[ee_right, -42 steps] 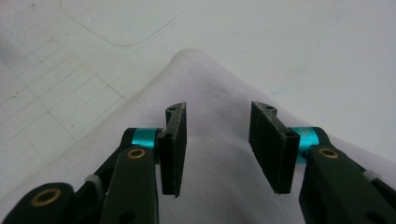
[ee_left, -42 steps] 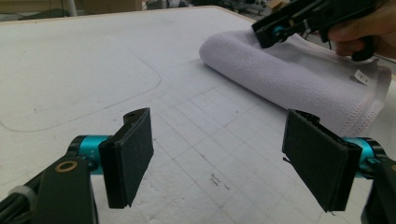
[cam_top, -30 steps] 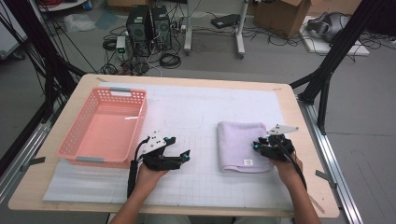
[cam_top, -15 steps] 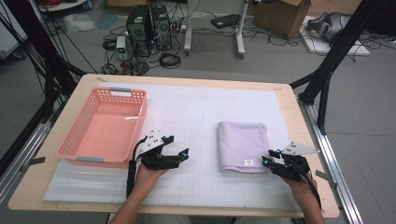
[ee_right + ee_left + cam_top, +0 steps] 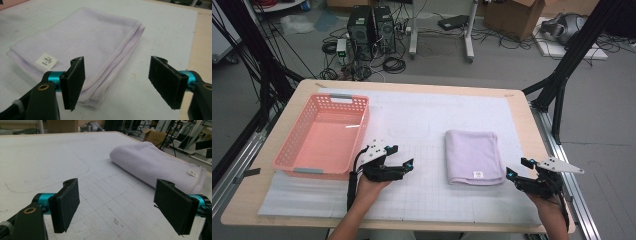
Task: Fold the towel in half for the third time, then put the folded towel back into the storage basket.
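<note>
While parked just off the towel's (image 5: 474, 156) near right corner, right gripper (image 5: 523, 175) at the table's (image 5: 517, 115) right edge, fingers (image 5: 74, 81) spread wide, nothing between them. Have just been opening; corner of the fold lies just ahead of and partly under the left finger in the right gripper view, not pinched. Left gripper (image 5: 403, 165) resting near the table's front, between the pink basket (image 5: 321, 137) and the towel, fingers (image 5: 65, 205) likewise wide and empty, pointed toward the towel's long side.

Towel: lilac, folded into a neat rectangle, flat on the white gridded mat (image 5: 412, 125), right of centre, white label (image 5: 46, 60) up near the front edge. Well apart from the basket, which sits empty at the left.

Step in hand, by judgement: fold looks done and let go; transfer to the basket not yet begun.

Next move likely calls for: closing in low from both sides, getting fingers under or around all layers at once, lifting level so the fold keeps, carrying left over the basket rim. Risk: catching top layers alone, fold falling open.
</note>
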`<move>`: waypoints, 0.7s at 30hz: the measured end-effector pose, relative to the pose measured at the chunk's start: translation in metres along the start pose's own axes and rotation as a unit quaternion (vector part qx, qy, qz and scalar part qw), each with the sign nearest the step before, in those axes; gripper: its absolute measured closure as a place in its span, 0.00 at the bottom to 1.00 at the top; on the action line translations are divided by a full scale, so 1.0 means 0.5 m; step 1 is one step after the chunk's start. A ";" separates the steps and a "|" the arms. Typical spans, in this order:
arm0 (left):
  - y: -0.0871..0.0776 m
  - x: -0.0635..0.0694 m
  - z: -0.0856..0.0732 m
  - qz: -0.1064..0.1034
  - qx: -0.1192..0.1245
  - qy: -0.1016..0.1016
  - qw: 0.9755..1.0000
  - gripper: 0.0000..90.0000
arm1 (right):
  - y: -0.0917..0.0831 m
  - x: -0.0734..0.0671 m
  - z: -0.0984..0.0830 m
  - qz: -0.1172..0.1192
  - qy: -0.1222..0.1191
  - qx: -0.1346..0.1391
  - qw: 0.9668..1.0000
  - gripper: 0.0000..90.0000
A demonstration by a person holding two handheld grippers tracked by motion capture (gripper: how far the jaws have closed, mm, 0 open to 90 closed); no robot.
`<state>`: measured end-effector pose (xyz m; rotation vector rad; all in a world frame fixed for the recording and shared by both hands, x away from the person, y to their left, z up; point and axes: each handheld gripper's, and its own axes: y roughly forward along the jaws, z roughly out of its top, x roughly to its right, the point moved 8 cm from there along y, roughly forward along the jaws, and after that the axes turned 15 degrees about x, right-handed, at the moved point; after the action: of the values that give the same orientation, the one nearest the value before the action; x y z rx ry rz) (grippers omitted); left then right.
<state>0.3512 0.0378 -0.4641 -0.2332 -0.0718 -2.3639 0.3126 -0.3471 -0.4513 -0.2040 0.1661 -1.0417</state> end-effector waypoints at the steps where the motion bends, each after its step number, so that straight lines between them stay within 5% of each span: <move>1: 0.000 0.000 0.000 0.000 0.000 -0.001 1.000 0.24 | -0.003 0.009 0.001 -0.010 -0.007 -0.001 1.000 0.28; 11: 0.003 0.001 -0.004 -0.001 -0.004 0.005 1.000 0.23 | -0.001 0.017 -0.008 -0.011 -0.014 -0.008 1.000 0.22; 21: 0.010 0.010 -0.008 -0.004 -0.014 -0.022 1.000 0.22 | 0.000 0.019 -0.016 -0.015 -0.019 -0.018 1.000 0.22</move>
<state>0.3507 0.0303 -0.4672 -0.2983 -0.0610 -2.3699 0.3155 -0.3563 -0.4594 -0.2596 0.1491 -1.0640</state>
